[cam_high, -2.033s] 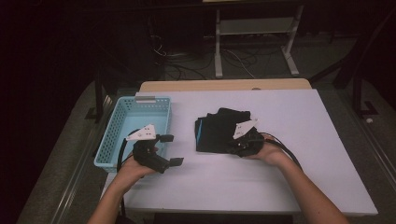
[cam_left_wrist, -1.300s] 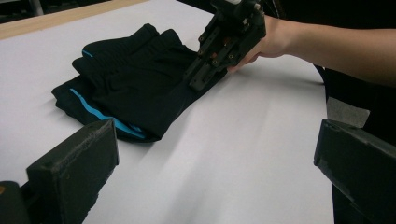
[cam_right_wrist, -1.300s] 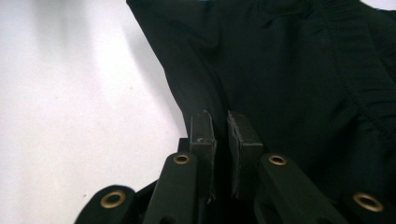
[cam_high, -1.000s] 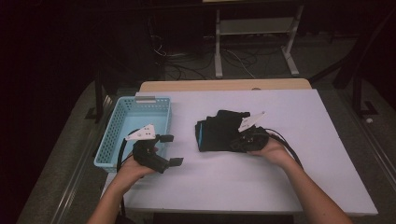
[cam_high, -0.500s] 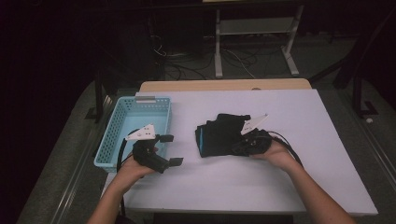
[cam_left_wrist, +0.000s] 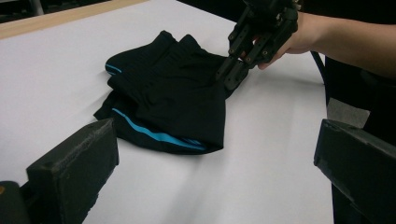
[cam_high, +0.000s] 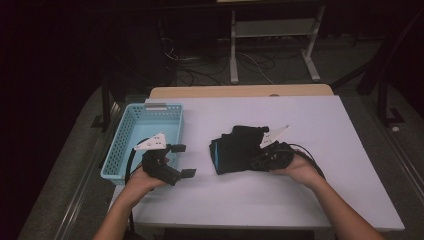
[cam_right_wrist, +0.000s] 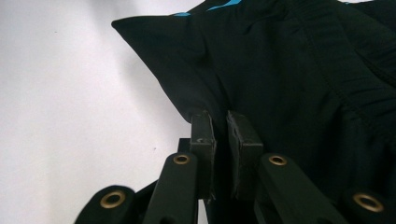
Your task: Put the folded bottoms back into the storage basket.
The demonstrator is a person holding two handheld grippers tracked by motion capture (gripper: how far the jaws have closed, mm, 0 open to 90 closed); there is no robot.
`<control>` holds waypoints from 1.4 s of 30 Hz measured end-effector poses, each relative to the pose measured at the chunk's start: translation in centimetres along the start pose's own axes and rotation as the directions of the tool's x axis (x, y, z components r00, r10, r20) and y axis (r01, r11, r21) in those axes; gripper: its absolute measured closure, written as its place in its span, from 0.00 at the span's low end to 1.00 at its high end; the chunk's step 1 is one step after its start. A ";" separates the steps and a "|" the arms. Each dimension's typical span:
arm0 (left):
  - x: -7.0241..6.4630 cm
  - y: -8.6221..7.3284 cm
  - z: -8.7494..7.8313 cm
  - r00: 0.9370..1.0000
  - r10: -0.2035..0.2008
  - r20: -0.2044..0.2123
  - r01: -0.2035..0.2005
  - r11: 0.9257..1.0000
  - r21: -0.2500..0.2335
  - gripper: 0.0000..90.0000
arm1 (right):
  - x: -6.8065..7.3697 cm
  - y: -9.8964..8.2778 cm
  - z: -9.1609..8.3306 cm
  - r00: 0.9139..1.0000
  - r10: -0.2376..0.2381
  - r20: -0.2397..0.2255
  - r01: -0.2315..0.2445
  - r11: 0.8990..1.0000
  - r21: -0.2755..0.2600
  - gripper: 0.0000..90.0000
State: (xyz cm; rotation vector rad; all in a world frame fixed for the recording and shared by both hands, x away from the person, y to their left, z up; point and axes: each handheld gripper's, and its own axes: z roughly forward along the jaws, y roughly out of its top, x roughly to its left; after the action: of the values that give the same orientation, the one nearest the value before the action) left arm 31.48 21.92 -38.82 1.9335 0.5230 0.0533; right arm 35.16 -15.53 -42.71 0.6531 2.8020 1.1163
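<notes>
Now the right tool [cam_high: 261, 159] is pressed together on the edge of the black shorts [cam_high: 235, 149], a fold of dark cloth caught between its pads [cam_right_wrist: 203, 135] as the right gripper view shows from close by. Compared with the earlier high views, the garment has shifted: its near-right part has been drawn a little toward the person's right hand [cam_high: 300, 170], and the pile looks more bunched and shorter than it lay two seconds back, with the blue-trimmed hem [cam_left_wrist: 154, 135] turned toward the left tool. The shorts rest on the white table [cam_high: 325, 130], about the middle, to the right of the blue basket [cam_high: 130, 135] and apart from it. The left tool [cam_high: 182, 160] has kept its place near the basket's right corner, its jaws spread wide with nothing between them, pointed at the garment from a short way off. By my reading, the pinch is secure and the folding or gathering of the shorts is under way; the free left tool is placed to take the opposite hem or to steady the cloth before it goes toward the basket.
</notes>
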 end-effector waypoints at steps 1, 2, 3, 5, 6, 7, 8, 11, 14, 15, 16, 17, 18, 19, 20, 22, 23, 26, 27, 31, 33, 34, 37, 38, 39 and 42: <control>0.0 0.0 0.0 1.000 0.000 0.001 0.000 1.000 0.000 0.00 | 0.1 -0.1 -0.1 1.000 -0.005 -0.003 0.005 1.000 -0.003 0.90; 0.0 0.0 0.0 1.000 0.000 0.001 0.000 1.000 0.000 0.00 | 0.2 -0.2 -0.2 1.000 0.000 -0.006 0.000 1.000 -0.005 0.90; 0.0 0.0 0.0 1.000 0.000 0.001 0.000 1.000 0.000 0.00 | 0.3 -0.2 -0.3 1.000 0.003 -0.008 -0.003 1.000 -0.004 0.90; 0.0 0.0 0.0 1.000 0.000 0.001 0.000 1.000 0.000 0.00 | 0.4 -0.4 -0.3 1.000 0.001 -0.011 -0.001 1.000 -0.003 0.90; 0.0 0.0 0.0 1.000 0.000 0.001 0.000 1.000 0.000 0.00 | 0.4 -0.4 -0.3 1.000 0.001 -0.011 -0.001 1.000 -0.003 0.90; 0.0 0.0 0.0 1.000 0.001 0.002 -0.001 1.000 0.001 0.00 | 0.5 -0.4 -0.5 1.000 0.003 -0.014 -0.003 1.000 -0.002 0.90; 0.0 0.0 0.0 1.000 0.001 0.002 -0.001 1.000 0.001 0.00 | 0.5 -0.4 -0.5 1.000 0.003 -0.014 -0.003 1.000 -0.002 0.90; 0.0 0.0 0.0 1.000 0.001 0.002 -0.001 1.000 0.001 0.00 | 0.9 -0.6 -0.7 1.000 0.004 -0.019 -0.005 1.000 -0.001 0.90; 0.0 0.0 0.0 1.000 0.001 0.003 -0.001 1.000 0.001 0.00 | 1.1 -0.7 -0.8 1.000 0.006 -0.019 -0.006 1.000 0.003 0.90; 0.0 0.0 0.0 1.000 0.000 0.003 0.000 1.000 0.001 0.00 | 1.3 -0.8 -0.9 1.000 0.009 -0.021 -0.009 1.000 0.001 0.90; 0.0 0.0 0.0 1.000 0.000 0.003 0.000 1.000 0.001 0.00 | 1.3 -0.8 -0.9 1.000 0.009 -0.021 -0.009 1.000 0.001 0.90; 0.0 0.0 0.0 1.000 0.000 0.004 0.000 1.000 0.001 0.00 | 1.6 -1.0 -1.0 1.000 0.018 -0.026 -0.018 1.000 -0.001 0.90; 0.0 0.0 0.0 1.000 0.000 0.004 0.000 1.000 0.001 0.00 | 1.7 -1.1 -1.1 0.999 0.019 -0.027 -0.019 1.000 -0.001 0.90; 0.0 0.0 0.0 1.000 0.000 0.004 0.000 1.000 0.001 0.00 | 1.8 -1.2 -1.1 0.999 0.020 -0.027 -0.020 1.000 0.000 0.90; 0.0 0.0 0.0 1.000 0.000 0.004 0.000 1.000 0.001 0.00 | 1.9 -1.3 -1.2 0.999 0.023 -0.027 -0.023 1.000 0.001 0.90; 0.0 0.0 0.0 1.000 0.000 0.004 0.000 1.000 0.001 0.00 | 2.0 -1.4 -1.2 0.999 0.021 -0.029 -0.021 1.000 0.000 0.90; 0.0 0.0 0.0 1.000 0.001 0.004 -0.001 1.000 0.002 0.00 | 2.3 -1.5 -1.3 0.999 0.025 -0.032 -0.025 1.000 0.000 0.90; 0.0 0.0 0.0 1.000 0.000 0.004 0.000 1.000 0.002 0.00 | 2.6 -1.8 -1.4 0.999 0.030 -0.037 -0.030 1.000 -0.001 0.90; 0.0 0.0 0.0 1.000 0.000 0.003 0.000 1.000 0.002 0.00 | 2.7 -1.8 -1.4 0.999 0.027 -0.039 -0.028 1.000 -0.003 0.90; 0.0 0.0 0.0 1.000 0.000 0.003 0.000 1.000 0.001 0.00 | 3.2 -2.1 -1.5 0.998 0.032 -0.047 -0.032 0.999 -0.002 0.90; 0.0 0.0 0.0 1.000 -0.001 0.003 0.001 1.000 0.001 0.00 | 3.3 -2.1 -1.5 0.998 0.030 -0.049 -0.030 1.000 -0.002 0.90; 0.0 0.0 0.0 1.000 -0.001 0.003 0.001 1.000 0.001 0.00 | 3.5 -2.2 -1.5 0.998 0.034 -0.053 -0.034 0.999 -0.002 0.90; 0.0 0.0 0.0 1.000 -0.001 0.005 0.001 1.000 0.000 0.00 | 4.1 -2.4 -1.5 0.998 0.028 -0.063 -0.028 1.000 0.002 0.90; 0.0 0.0 0.0 1.000 -0.001 0.005 0.001 1.000 0.000 0.00 | 4.2 -2.5 -1.5 0.997 0.029 -0.065 -0.029 1.000 0.000 0.90; 0.0 0.0 0.0 1.000 -0.002 0.005 0.002 1.000 -0.001 0.00 | 4.3 -2.5 -1.5 0.997 0.028 -0.067 -0.028 1.000 0.000 0.90; 0.0 0.0 0.0 1.000 -0.001 0.006 0.001 1.000 0.000 0.00 | 4.6 -2.6 -1.4 0.997 0.028 -0.070 -0.028 1.000 -0.001 0.90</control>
State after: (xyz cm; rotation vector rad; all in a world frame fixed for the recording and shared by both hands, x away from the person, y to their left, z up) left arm 31.44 21.93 -38.81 1.9327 0.5201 0.0474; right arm 29.73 -16.27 -42.90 0.6674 2.8585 1.1688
